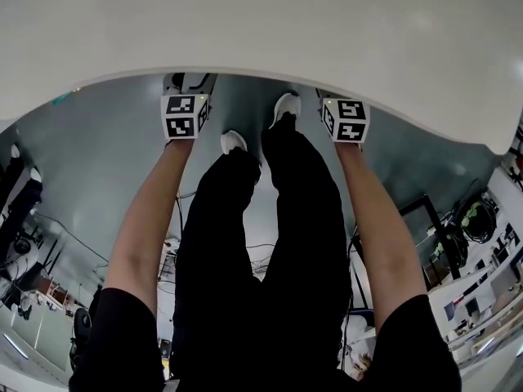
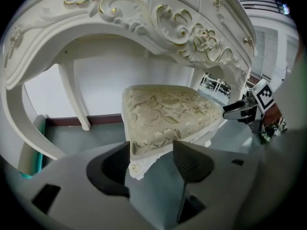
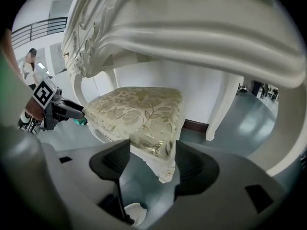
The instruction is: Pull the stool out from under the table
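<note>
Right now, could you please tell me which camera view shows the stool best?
The left gripper view: the stool fills the middle, its floral seat seen whole beneath the carved table. The right gripper view shows it too, from the other corner, nearly as well. In the head view the table hides it entirely.

Gold floral stool [image 2: 168, 114], white gilded table [image 2: 144, 13]

You are in a large open hall fitted out as a work space, not a home: smooth grey-green floor [image 1: 98, 162], loose cables [image 1: 255, 250] near your legs, cluttered desks and gear [image 1: 478, 219] along the right edge, a balcony railing [image 3: 41, 28] far off, and an ornate white table [image 2: 182, 28].
</note>
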Motion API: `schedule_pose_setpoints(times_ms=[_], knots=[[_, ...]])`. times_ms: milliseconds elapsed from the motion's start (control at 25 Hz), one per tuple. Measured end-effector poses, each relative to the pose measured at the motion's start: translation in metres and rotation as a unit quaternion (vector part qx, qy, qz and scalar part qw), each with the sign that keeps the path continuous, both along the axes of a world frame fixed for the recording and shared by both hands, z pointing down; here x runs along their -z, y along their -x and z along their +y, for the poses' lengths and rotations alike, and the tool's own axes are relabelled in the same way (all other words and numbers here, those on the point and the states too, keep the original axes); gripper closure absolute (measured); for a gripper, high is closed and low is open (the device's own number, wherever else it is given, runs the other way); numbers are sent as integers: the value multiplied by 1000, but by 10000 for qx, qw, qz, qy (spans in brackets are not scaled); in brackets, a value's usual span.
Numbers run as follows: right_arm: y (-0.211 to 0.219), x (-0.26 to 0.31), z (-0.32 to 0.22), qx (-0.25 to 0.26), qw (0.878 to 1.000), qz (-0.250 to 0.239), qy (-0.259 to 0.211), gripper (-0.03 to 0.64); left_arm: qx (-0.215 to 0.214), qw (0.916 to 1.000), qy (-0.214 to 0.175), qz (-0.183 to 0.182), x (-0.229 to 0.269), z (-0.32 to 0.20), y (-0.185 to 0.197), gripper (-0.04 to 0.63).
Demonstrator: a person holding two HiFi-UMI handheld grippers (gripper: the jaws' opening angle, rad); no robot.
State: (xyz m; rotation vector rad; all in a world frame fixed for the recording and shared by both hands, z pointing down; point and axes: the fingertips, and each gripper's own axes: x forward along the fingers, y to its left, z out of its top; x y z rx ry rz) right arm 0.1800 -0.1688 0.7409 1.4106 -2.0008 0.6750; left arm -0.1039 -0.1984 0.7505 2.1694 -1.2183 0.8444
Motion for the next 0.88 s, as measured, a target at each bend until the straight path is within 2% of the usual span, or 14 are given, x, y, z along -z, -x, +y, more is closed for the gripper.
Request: schedule_pose_setpoints(times_ms=[160, 400, 600, 800, 880], knots=[[0, -3, -2, -30, 10000, -65, 10, 315, -82, 9998, 136, 83, -10, -4, 1, 305], [3, -8, -4, 99, 9988, -477, 38, 311, -256, 9988, 276, 327, -13, -6, 4, 282], [1, -5, -1, 129, 9984, -534, 110, 313, -193, 9983, 383, 386, -12, -6, 2, 275], [3, -7, -1, 133, 9984, -528, 161, 311, -40, 9924, 861, 876, -18, -5, 4, 258], [3, -9, -3, 116, 9984, -545, 137, 311, -149, 9929, 856, 806, -21, -7, 3, 261]])
